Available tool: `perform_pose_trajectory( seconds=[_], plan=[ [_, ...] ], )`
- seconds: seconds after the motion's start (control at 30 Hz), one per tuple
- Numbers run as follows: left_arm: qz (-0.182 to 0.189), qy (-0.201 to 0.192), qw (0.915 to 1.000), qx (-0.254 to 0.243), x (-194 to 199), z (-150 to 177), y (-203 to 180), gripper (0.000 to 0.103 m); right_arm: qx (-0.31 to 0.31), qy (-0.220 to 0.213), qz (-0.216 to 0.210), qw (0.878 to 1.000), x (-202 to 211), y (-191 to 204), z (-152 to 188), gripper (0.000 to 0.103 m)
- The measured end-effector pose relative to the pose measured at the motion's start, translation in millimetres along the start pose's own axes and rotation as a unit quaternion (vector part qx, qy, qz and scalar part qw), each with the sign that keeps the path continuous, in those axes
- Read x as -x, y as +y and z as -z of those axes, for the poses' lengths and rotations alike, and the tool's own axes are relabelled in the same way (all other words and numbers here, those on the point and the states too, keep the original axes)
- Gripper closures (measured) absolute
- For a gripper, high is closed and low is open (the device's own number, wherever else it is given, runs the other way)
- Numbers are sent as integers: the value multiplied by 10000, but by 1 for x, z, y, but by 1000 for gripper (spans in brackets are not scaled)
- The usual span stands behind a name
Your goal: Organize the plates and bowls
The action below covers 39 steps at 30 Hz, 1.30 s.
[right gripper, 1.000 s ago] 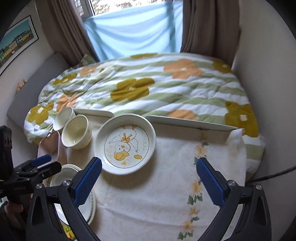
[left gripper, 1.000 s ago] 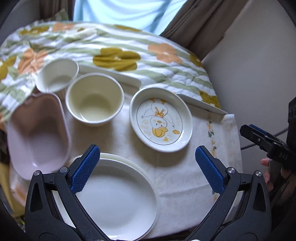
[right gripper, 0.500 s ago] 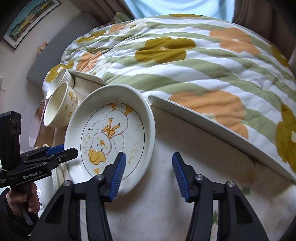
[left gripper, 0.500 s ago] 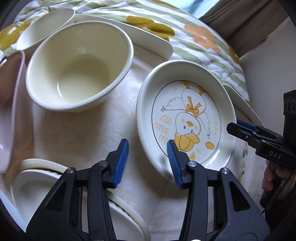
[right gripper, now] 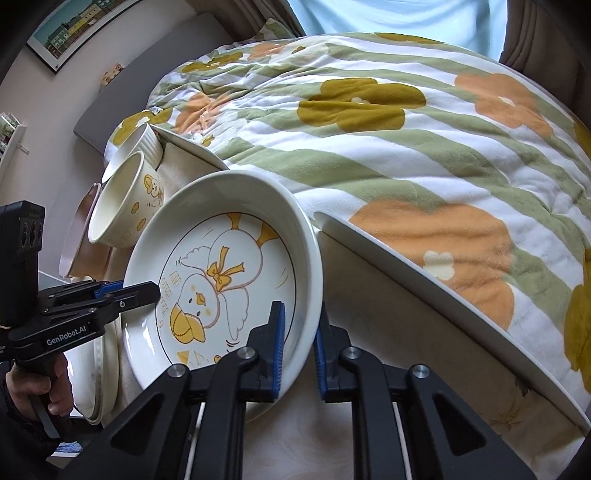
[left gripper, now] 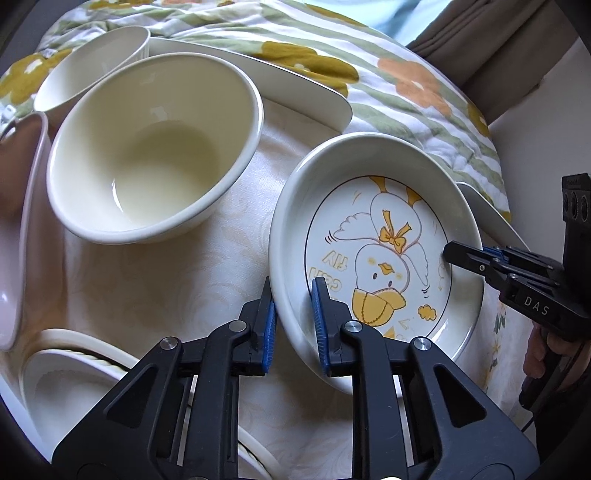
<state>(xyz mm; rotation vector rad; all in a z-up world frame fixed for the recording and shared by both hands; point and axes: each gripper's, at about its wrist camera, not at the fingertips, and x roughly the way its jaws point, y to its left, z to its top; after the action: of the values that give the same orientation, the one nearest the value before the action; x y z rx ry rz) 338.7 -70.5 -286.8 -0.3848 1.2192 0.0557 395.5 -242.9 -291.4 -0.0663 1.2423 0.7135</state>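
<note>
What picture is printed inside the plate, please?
A yellow-and-white cartoon duck with a yellow bow on the plate, clearest in the left wrist view.

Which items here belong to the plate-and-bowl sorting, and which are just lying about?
Job items:
- duck plate, clamped on opposite rims by the left hand-held gripper and the right hand-held gripper
- cream bowl
- ribbed white bowl
- pink dish
- stacked white plates

Lying about:
- flowered quilt
- tablecloth
- framed picture
</note>
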Motion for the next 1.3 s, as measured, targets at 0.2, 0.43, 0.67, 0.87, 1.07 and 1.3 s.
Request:
perform_pose_trajectory(
  seconds=[0.2,0.43,0.67,0.87,1.07,1.3],
  plan=[
    [-43,-169,9997,-179,13,-1,-6,87,41,-210,53,9998,14,5,2,89],
    [116,-517,9973,-515,56,8,-5,87,30,-641,225,9977,49,29,13,89],
    [400,-706,9932,-837,118,24,18,87,-128,-1055,510,9930,92,86,35,89],
    [544,-671,9880,-1282,157,47,55,87,-527,-1237,711,9884,102,142,66,89],
    [644,-419,9833,-1650,170,76,102,87,-968,-1255,819,9839,86,194,103,89],
    [766,-126,9801,-1827,154,101,144,87,-1298,-1079,982,9807,55,225,130,89]
  ],
)
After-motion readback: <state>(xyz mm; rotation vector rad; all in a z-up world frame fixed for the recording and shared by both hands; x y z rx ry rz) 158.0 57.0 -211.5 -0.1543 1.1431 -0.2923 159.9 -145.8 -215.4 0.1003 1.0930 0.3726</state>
